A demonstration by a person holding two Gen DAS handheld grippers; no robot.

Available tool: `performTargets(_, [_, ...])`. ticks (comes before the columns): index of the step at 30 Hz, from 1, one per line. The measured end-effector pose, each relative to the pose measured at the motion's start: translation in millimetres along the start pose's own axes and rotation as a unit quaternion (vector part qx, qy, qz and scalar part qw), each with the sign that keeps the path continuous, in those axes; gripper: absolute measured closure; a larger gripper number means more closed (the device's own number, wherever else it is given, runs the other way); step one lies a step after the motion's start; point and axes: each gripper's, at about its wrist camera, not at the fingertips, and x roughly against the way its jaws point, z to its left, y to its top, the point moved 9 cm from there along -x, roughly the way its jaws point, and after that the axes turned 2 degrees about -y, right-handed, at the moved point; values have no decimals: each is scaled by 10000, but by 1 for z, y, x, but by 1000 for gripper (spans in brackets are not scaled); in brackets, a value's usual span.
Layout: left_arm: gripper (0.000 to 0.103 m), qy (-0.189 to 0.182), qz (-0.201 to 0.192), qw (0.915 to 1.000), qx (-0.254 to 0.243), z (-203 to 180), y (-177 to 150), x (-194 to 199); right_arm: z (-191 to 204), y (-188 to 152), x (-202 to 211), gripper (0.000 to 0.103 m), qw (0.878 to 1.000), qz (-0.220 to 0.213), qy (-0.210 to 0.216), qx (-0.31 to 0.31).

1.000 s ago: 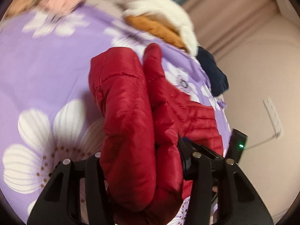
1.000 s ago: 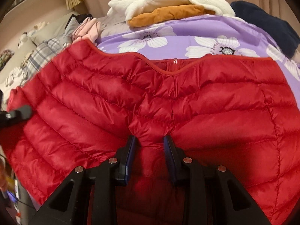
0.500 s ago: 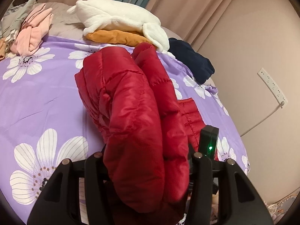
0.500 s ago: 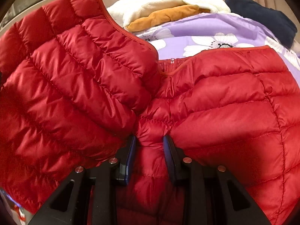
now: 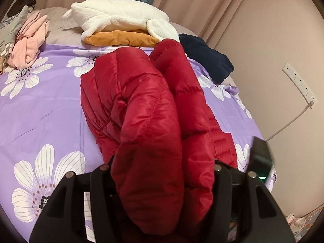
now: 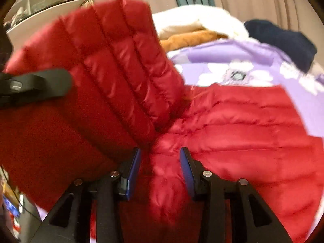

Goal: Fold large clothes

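A red puffer jacket (image 5: 141, 101) lies on the purple flowered bed sheet (image 5: 40, 111). My left gripper (image 5: 162, 162) holds a thick folded side of it raised off the bed; its jaws are opening, but the padding still fills them. In the right wrist view that raised panel (image 6: 105, 60) stands over the flat part of the jacket (image 6: 232, 121), with a left finger (image 6: 30, 87) at its edge. My right gripper (image 6: 160, 158) is opening, and a pinched ridge of jacket sits loose between its blue pads (image 6: 133, 166).
At the head of the bed lie a white fleece (image 5: 121, 18) on an orange garment (image 5: 121, 38), a navy garment (image 5: 206, 56) and a pink one (image 5: 28, 42). A power strip (image 5: 297, 83) hangs on the right wall. Shelves (image 6: 46, 2) stand at the left.
The left gripper has carried its side of the jacket up and over toward the other half. The right gripper's pads have spread apart from the ridge that they pinched, and it has risen.
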Motion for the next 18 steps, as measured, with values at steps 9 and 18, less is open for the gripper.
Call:
performTargets(9, [48,144,17,9999,-26,-7,-2,-4,-52,-14,39,63,9973,-122,-164,-702])
performTargets(18, [46,222,29,9997,-69,-29,-5,-19,-69,-44,0,63,9873,148,444,-1515])
